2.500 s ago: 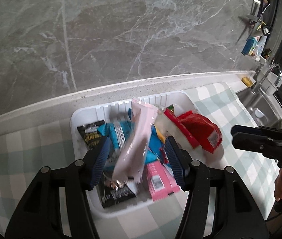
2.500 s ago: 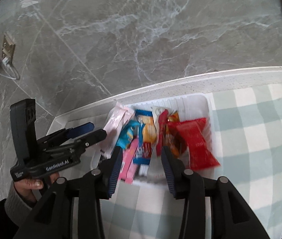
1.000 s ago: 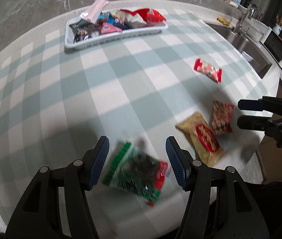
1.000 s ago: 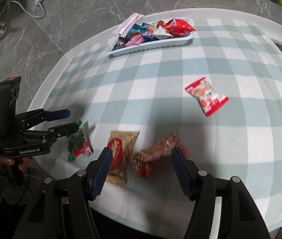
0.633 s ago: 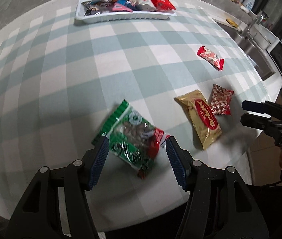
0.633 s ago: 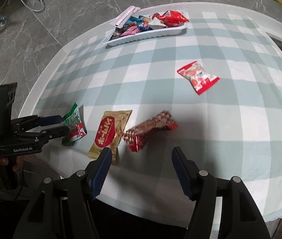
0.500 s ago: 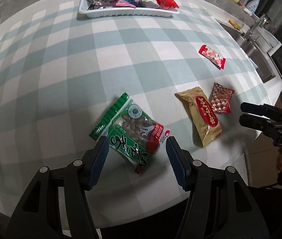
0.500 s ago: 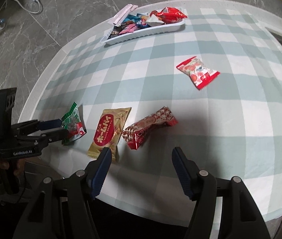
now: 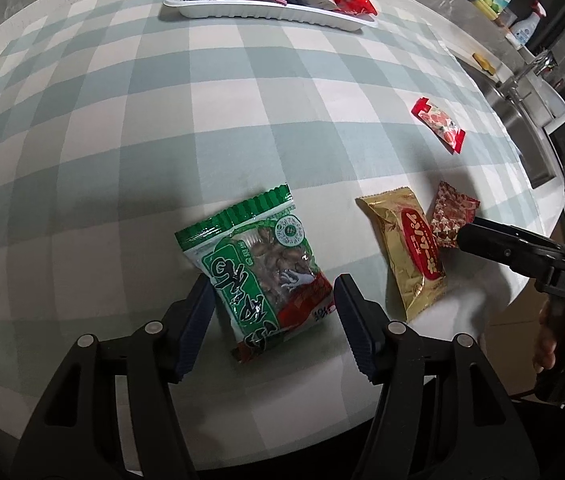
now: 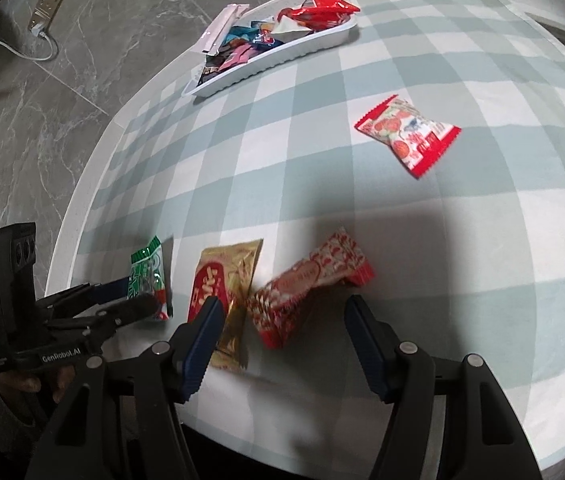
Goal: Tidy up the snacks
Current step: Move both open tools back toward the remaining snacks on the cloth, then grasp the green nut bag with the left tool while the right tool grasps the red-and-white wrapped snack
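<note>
Nearest the front edge of the bench point(image 9: 130, 92), with its green-and-white checked cloth, the left claw point(image 9: 274, 312) hangs with its jaws apart over a green packet point(image 9: 258, 268) of nuts, one blue pad on either side of the packet's lower end; whether they touch it I cannot tell. To its right lies a gold packet point(image 9: 410, 256), and just beside that a red patterned packet point(image 9: 452, 220). The right claw point(image 10: 282, 324) also stands apart, empty, above the near end of the red patterned packet point(image 10: 310, 280), its left pad over the gold packet point(image 10: 222, 280). Further out, alone on the cloth, lies a red-and-white strawberry packet point(image 10: 406, 136). At the far edge sits a white tray point(image 9: 266, 10), heaped with mixed snack packets: a red bag point(image 10: 318, 10) at its right end, a pale pink one point(image 10: 222, 28) sticking over its left end, and blue, pink and dark wrappers between.
</note>
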The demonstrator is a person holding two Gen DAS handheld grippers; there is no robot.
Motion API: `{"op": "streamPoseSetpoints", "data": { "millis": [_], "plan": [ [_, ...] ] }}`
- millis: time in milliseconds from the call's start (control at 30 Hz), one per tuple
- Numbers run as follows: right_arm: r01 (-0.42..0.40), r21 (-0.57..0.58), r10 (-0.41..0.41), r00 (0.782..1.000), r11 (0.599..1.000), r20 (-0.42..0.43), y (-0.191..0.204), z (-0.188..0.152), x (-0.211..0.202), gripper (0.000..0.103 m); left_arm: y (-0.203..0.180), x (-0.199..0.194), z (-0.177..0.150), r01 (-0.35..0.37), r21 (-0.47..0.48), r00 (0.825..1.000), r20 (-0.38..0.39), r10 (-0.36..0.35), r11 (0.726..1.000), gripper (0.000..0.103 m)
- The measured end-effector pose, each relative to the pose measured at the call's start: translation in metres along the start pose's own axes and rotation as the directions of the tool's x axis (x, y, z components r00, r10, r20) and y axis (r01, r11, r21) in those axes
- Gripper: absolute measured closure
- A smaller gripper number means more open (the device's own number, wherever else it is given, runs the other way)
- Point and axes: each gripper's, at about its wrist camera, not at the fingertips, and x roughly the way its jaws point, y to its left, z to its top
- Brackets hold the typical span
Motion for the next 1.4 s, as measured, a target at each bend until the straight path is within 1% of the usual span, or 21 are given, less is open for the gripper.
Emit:
{"op": "streamPoseSetpoints", "data": {
  "millis": [300, 533, 867, 1067, 1200, 1267, 1300, 1400],
  "plan": [
    [0.033, -0.043, -0.033, 0.999, 0.999, -0.004, 0.006, 0.008, 0.006, 0.037, -0.002, 0.005, 0.006, 0.003, -0.005, 1.000, 0.006, -0.003, 1.000, 0.044],
    [0.079, -0.075, -0.079, 0.997, 0.994, 0.007, 0.008, 0.010, 0.007, 0.049, -0.005, 0.008, 0.008, -0.011, 0.006, 1.000, 0.014, 0.010, 1.000, 0.043],
    [0.142, -0.130, -0.140, 0.990, 0.981, 0.021, 0.012, 0.011, 0.009, 0.060, -0.011, 0.009, 0.005, -0.041, 0.036, 0.999, 0.034, 0.040, 0.999, 0.043],
    [0.187, -0.169, -0.184, 0.982, 0.968, 0.033, 0.014, 0.012, 0.010, 0.074, -0.014, 0.010, 0.002, -0.057, 0.066, 0.997, 0.054, 0.053, 0.996, 0.044],
    [0.192, -0.188, -0.189, 0.981, 0.963, 0.038, 0.014, 0.011, 0.010, 0.077, -0.015, 0.010, 0.000, -0.078, 0.088, 0.995, 0.071, 0.072, 0.993, 0.050],
    [0.199, -0.202, -0.195, 0.980, 0.959, 0.041, 0.016, 0.011, 0.010, 0.077, -0.013, 0.009, -0.001, -0.082, 0.089, 0.994, 0.078, 0.075, 0.993, 0.055],
    [0.199, -0.204, -0.194, 0.980, 0.958, 0.042, 0.016, 0.011, 0.010, 0.077, -0.012, 0.009, -0.001, -0.084, 0.089, 0.994, 0.082, 0.077, 0.992, 0.059],
    [0.178, -0.190, -0.174, 0.984, 0.965, 0.039, 0.012, 0.012, 0.009, 0.078, -0.009, 0.008, -0.001, -0.070, 0.088, 0.994, 0.085, 0.063, 0.994, 0.066]
  ]
}}
